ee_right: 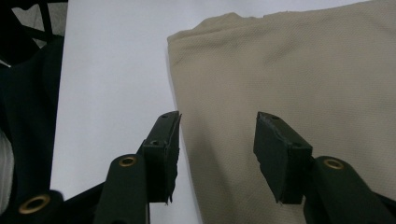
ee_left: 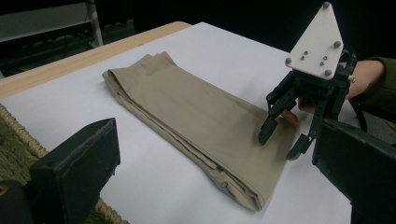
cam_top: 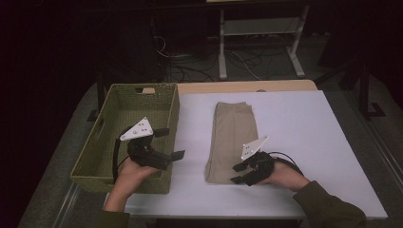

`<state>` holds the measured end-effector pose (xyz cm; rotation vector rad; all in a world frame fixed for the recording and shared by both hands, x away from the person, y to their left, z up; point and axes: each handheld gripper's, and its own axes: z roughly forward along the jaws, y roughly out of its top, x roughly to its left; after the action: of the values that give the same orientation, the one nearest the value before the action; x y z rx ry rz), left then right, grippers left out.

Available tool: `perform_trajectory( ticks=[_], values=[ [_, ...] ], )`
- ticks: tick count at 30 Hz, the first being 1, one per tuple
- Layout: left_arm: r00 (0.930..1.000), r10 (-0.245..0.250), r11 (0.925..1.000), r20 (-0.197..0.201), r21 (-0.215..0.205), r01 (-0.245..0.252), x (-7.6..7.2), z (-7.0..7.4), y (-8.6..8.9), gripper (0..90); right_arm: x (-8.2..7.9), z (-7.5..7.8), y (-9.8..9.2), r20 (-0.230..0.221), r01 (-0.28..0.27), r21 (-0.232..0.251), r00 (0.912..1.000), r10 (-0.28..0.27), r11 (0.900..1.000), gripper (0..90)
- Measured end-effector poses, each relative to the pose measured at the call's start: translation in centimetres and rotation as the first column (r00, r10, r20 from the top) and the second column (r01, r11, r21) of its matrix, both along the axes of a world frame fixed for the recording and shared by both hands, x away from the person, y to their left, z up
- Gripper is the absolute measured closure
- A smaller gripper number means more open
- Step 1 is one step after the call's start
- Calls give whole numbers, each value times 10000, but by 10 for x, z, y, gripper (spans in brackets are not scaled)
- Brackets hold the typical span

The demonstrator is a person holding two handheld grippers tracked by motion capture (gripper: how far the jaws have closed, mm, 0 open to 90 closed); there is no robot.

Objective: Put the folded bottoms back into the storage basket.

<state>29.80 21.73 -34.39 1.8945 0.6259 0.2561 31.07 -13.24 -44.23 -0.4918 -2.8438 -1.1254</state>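
We find the folded trousers [cam_top: 233,140] lying flat on the white table [cam_top: 304,133], just beside the empty basket [cam_top: 124,102]. The right gripper [cam_top: 239,173] stands half open over their near edge, gripping nothing yet. The left gripper [cam_top: 175,143] waits wide open and empty above the basket rim. We judge the pickup and transfer outstanding.

In the right gripper view the folded beige cloth [ee_right: 299,84] runs off the right and bottom edges, in the left gripper view the woven basket [ee_left: 11,140] is cut by the left edge, and beyond the table's far side the high view is too dark to read.
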Motion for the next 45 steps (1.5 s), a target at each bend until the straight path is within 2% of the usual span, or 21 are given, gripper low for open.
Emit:
perform_trajectory(
  ticks=[7, 11, 23, 34, 37, 45],
  values=[
    [10000, 32, 10000, -21, -1, -32, 0, 0, 0, 11, -3, -5, 2, 299, -107, -295, 9995, 116, 9995, 498],
    [10000, 42, 10000, -29, -13, -42, 0, 0, 0, 11, -5, -6, 3, 670, -204, -433, 9975, 233, 9989, 495],
    [9999, 85, 10000, -61, -13, -85, 0, 0, 0, 11, -12, -9, 4, 1629, -306, -610, 9858, 402, 9977, 545],
    [9999, 102, 9999, -69, -19, -103, 0, 0, 0, 11, -15, -9, 4, 1907, -342, -705, 9805, 472, 9969, 558],
    [9999, 101, 9999, -71, -14, -101, 1, 0, 0, 11, -14, -9, 4, 1930, -326, -709, 9801, 458, 9969, 596],
    [9999, 122, 9999, -80, -23, -123, 1, 0, 0, 12, -9, -8, 3, 2021, -34, -754, 9792, 187, 9971, 785]
  ],
)
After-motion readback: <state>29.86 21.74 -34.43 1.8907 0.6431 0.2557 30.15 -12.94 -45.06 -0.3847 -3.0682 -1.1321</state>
